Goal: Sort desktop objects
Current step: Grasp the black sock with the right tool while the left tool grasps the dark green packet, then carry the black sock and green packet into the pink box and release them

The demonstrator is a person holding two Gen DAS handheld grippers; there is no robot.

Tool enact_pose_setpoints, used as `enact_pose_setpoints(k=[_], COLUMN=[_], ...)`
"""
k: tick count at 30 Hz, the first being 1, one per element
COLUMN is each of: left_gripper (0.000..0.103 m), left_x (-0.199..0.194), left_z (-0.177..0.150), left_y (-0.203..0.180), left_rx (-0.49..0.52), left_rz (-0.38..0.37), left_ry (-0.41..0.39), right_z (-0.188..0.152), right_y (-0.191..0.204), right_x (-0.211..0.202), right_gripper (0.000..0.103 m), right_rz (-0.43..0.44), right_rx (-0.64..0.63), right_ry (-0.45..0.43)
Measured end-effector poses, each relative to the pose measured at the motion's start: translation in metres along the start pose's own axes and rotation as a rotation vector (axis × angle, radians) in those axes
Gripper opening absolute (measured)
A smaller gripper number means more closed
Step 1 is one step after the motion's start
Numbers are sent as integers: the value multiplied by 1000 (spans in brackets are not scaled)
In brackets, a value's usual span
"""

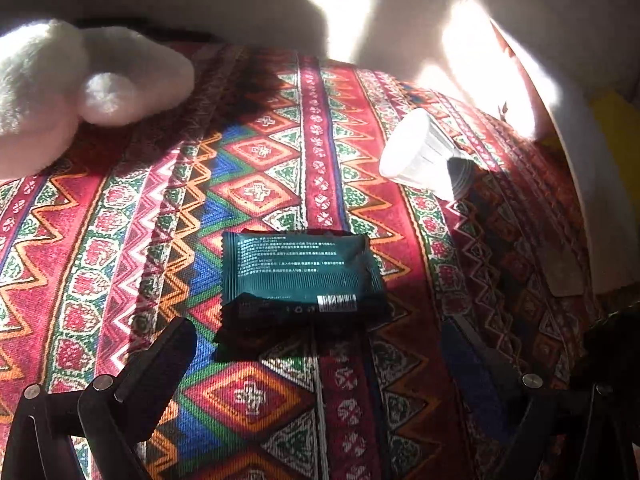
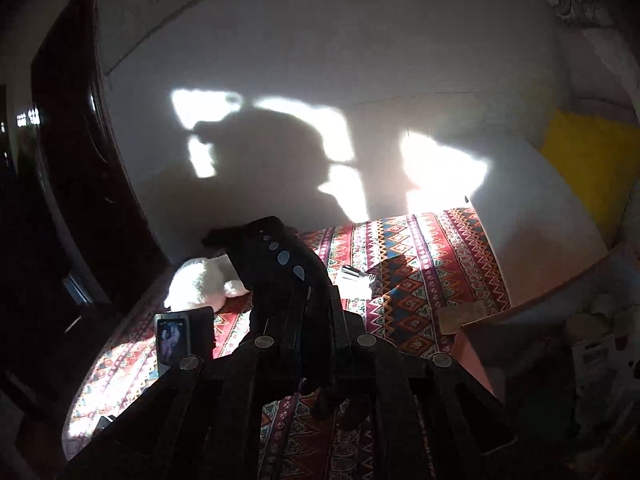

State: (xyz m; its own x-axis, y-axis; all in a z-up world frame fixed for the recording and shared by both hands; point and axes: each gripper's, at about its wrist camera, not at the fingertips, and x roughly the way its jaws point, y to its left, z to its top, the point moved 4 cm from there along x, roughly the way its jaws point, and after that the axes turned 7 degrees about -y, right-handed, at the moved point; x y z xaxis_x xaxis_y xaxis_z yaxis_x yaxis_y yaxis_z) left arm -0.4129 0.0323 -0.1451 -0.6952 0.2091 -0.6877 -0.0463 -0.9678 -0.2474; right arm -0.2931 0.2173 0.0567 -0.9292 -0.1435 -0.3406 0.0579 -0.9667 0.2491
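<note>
A dark green wipes packet (image 1: pixel 304 276) lies flat on the patterned tablecloth (image 1: pixel 120 240). My left gripper (image 1: pixel 320 344) stands open just short of it, one finger on each side and nothing between them. A clear plastic cup (image 1: pixel 420 156) lies on its side beyond the packet, and it shows again as the cup (image 2: pixel 354 278) in the right wrist view. My right gripper (image 2: pixel 320 308) is raised above the table and shut on a black strap-like thing (image 2: pixel 280 264) with a row of pale oval spots, which curves up and left from the fingers.
A white plush toy (image 1: pixel 60 92) sits at the table's back left, the same toy (image 2: pixel 204 284) in the right view. A phone on a stand (image 2: pixel 176 340) is at the left edge. A small wooden board (image 2: pixel 460 316) lies at the right edge, by a cardboard box (image 2: pixel 480 356).
</note>
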Motion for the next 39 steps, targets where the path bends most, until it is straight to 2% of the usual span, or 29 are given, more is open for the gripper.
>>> enact_pose_setpoints(k=[2, 4, 5, 6, 11, 17, 22, 27, 34, 39], left_gripper=[96, 73, 53, 46, 46, 46, 46, 47, 48, 49], left_x=[19, 21, 18, 14, -29, -126, -204, -265, -315, -317], left_z=[5, 10, 11, 10, -11, -27, -28, -20, -12, -13], left_y=[3, 2, 1, 1, -1, -13, -40, -71, -137, -197], left_rx=[13, 45, 49, 44, 90, 112, 173, 221, 285, 337], left_rz=[58, 99, 88, 71, 47, -22, -70, -126, -240, -327], left_ry=[-6, -30, -38, -40, -71, -165, -261, -350, -431, -439], right_z=[6, 12, 15, 17, 27, 40, 53, 70, 84, 85], right_y=[-16, -32, -38, -44, -56, -40, -26, -23, -37, -63], right_x=[-1, -3, -3, -4, -15, -43, -78, -127, -201, -246], right_gripper=[10, 10, 10, 10, 10, 10, 10, 10, 10, 10], right_rz=[-21, -32, -37, -41, -26, 10, 38, 65, 51, -22], right_rx=[20, 48, 56, 62, 88, 76, 73, 82, 80, 66], right_ry=[-6, -10, -12, -15, -46, -103, -159, -238, -338, -392])
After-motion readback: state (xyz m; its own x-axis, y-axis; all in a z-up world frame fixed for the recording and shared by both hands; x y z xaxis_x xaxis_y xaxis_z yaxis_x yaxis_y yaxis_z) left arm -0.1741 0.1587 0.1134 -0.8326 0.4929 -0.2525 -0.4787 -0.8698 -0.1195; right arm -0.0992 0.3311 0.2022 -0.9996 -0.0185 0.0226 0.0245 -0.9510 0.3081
